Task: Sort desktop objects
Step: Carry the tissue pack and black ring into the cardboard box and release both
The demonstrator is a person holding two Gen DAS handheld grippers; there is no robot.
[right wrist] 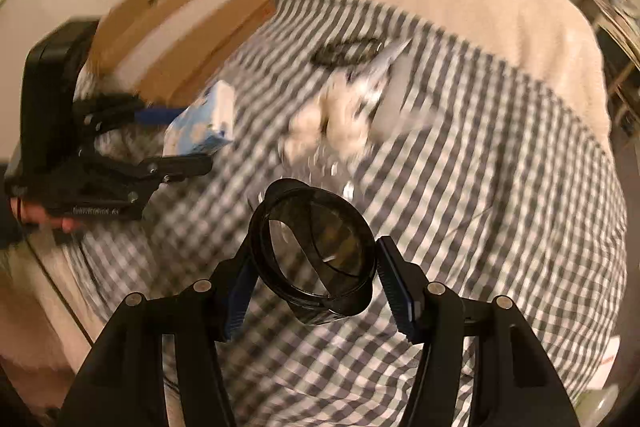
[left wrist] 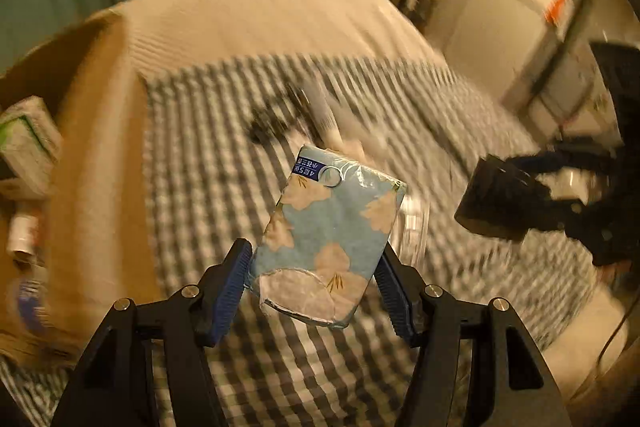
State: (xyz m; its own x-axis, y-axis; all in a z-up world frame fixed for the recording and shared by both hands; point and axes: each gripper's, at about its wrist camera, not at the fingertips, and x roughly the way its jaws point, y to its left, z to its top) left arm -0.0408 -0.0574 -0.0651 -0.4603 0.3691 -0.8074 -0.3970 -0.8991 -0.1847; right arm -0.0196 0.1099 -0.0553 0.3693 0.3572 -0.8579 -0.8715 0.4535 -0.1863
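My left gripper (left wrist: 314, 285) squeezes a small blue tissue pack with pale flowers (left wrist: 330, 237) between its blue pads, up in the air over the grey and white checked cloth (left wrist: 224, 187). My right gripper (right wrist: 314, 285) squeezes a round black see-through lid (right wrist: 316, 253) the same way, and the brown cardboard box (left wrist: 96, 131) sits at the cloth's edge

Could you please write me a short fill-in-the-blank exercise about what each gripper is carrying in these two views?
1. The left gripper holds a blue ____ pack with a leaf print.
2. The right gripper holds a round, dark ____.
3. The cloth under both has a ____ pattern.
4. The cardboard ____ already contains a few things.

Missing words: tissue; lid; checked; box
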